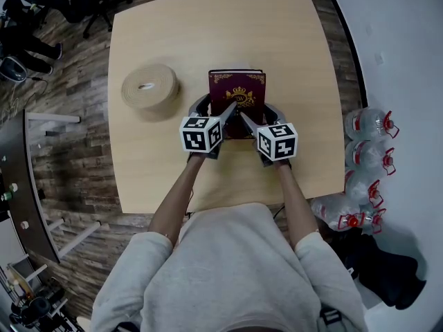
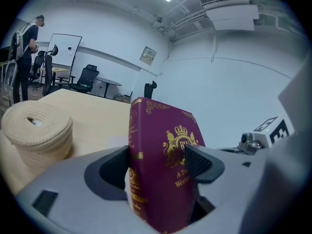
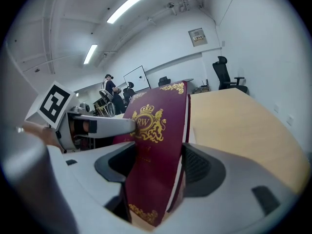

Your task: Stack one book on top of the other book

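At the middle of the table (image 1: 152, 40), a maroon book (image 1: 237, 92) (image 2: 168, 126) (image 3: 151, 155) is clamped across its thickness by both tools. The left gripper (image 1: 213, 108) (image 2: 158, 165) grasps the spine side, one pad on the front cover and one behind. The right gripper (image 1: 261, 115) (image 3: 158, 164) grasps the page-edge side in the same way. The book's long axis runs from its low near edge to its raised far edge. The gold crest faces the person, with its top toward the far side. Whether the lower edge touches the table cannot be told. A roll of tan strap (image 1: 149, 88) (image 2: 36, 130) lies on the table to the left, apart from the book.
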Tool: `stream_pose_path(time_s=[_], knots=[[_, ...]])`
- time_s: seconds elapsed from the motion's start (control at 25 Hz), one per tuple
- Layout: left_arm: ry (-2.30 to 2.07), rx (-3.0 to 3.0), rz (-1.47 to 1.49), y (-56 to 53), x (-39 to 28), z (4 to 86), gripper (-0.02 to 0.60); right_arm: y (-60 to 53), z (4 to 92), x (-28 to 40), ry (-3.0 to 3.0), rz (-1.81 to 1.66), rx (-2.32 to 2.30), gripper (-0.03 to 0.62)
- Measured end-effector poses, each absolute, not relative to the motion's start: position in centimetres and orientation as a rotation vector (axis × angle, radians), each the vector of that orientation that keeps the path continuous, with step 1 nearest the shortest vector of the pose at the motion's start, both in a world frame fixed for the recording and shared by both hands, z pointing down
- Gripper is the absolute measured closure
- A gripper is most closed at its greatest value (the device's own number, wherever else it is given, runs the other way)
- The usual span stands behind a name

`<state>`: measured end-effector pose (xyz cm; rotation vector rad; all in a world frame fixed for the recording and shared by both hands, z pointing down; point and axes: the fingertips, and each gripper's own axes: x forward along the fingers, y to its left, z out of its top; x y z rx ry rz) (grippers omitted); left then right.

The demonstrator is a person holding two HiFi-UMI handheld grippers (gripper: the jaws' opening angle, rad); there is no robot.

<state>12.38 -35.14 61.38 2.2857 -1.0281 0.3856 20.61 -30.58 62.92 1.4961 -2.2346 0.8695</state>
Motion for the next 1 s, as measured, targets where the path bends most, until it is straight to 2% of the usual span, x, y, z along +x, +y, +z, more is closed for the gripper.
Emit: stream_pose_path(time_s=[1.0], knots=[[-1.001, 2.144, 0.434, -38.2, 12.4, 66.9, 0.213, -33.8, 66.9, 20.8, -2.165, 1.067, 1.402, 0.293]])
